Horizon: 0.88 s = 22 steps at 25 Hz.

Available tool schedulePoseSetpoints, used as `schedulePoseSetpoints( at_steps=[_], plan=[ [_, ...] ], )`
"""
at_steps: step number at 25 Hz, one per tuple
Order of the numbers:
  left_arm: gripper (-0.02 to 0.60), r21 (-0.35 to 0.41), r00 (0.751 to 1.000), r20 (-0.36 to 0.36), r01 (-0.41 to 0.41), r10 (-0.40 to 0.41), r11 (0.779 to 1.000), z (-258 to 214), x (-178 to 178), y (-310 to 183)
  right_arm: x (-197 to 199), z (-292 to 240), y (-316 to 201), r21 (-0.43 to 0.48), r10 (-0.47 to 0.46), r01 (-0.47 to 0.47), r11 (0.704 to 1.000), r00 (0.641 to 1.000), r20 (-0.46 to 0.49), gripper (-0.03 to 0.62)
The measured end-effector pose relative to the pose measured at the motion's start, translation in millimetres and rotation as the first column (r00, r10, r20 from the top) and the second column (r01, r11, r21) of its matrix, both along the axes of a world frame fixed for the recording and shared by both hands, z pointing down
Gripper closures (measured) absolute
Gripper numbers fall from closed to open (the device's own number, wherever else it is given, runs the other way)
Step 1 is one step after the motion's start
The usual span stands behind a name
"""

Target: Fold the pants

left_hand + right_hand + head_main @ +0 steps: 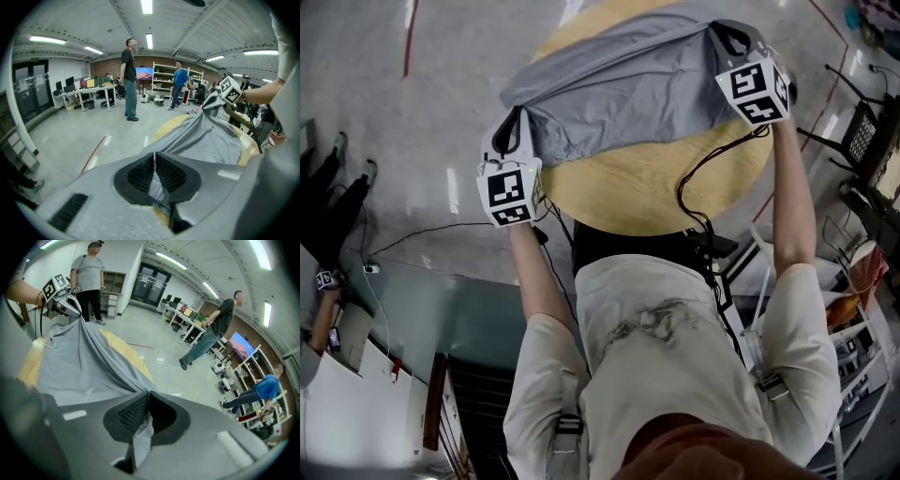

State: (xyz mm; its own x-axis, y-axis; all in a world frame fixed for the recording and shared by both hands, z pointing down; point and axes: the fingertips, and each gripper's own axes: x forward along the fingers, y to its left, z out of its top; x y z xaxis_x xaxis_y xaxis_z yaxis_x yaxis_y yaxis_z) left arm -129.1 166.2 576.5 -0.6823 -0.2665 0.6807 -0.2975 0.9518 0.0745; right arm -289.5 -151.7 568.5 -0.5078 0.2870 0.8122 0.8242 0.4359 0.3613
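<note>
The left gripper (511, 131) and right gripper (731, 39) were each clamped shut on an end of the grey pants (628, 89), stretched over the bench's (675, 183) far edge. A fold seemed underway; next, the held edge likely needed carrying across evenly.

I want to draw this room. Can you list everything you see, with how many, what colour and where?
pants: one, grey, over the table, held at two ends
table: one, light wood, round, in front of the person
cable: one, black, trailing over the table's near right edge
bystanders: at least three, dark, blue and grey tops, standing on the floor beyond
shelf: one, white, by the far wall
desks: a row, white, far side of the room
left hand-held gripper: one, grey, shut on the pants
right hand-held gripper: one, grey, shut on the pants
arms: two, light sleeves, stretched toward the table
</note>
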Motion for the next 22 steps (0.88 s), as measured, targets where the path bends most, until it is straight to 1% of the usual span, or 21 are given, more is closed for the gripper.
schedulePoseSetpoints(
  at_steps=[10,17,22],
  plan=[
    [0.557,-0.033,0.999,0.01,0.033,-0.033,0.999,1.3,-16.1,13.6,-19.1,5.4,15.6,0.017,-0.019,0.019,1.0,1.0,0.015,0.574],
    [0.557,-0.048,0.998,0.009,0.066,-0.066,0.997,9.6,-19.4,20.6,-29.3,9.7,26.5,0.034,-0.047,0.045,0.998,0.998,0.046,0.574],
    [0.554,-0.05,0.996,0.019,0.083,-0.082,0.995,8.2,-17.7,17.0,-27.4,9.5,27.6,0.037,-0.05,0.047,0.998,0.996,0.071,0.569]
  ],
)
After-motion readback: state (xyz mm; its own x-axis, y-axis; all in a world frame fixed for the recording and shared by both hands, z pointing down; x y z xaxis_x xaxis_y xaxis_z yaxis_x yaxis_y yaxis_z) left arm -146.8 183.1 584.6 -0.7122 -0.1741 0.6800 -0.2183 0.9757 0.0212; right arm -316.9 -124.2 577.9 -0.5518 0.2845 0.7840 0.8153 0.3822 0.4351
